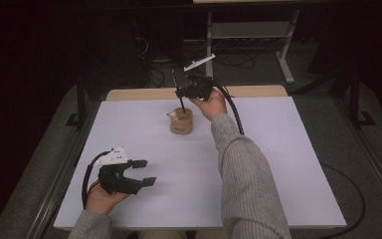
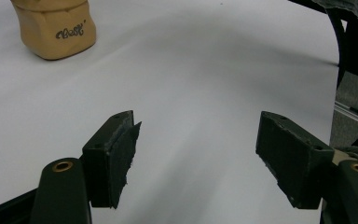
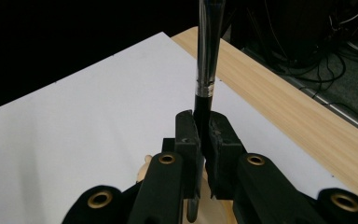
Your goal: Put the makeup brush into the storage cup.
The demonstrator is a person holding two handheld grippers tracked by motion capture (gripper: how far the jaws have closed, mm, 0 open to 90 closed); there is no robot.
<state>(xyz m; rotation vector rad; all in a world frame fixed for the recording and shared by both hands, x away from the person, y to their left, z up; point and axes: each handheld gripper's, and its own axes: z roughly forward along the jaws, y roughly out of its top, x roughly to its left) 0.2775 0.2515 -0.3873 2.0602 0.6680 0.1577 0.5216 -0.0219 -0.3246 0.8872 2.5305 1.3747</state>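
Left claw (image 1: 146, 172): released, jaws wide, low over the white worktop (image 1: 278, 164).
Holder (image 1: 181, 121): tan, mid-worktop; lettering showed in left gripper view.
Right claw (image 3: 204, 135): clenched on brush (image 3: 206, 70), long axis near-upright, lower end in holder.

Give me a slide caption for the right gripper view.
Right gripper shut on a black pen, held upright above a tan holder on the white table.

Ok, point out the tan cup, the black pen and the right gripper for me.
tan cup (image 1: 181, 124), high view, on its front wall.
black pen (image 3: 204, 79), right gripper view, on its shaft above the jaws.
right gripper (image 3: 204, 135), right gripper view, midway between its fingertips, shut on the pen.
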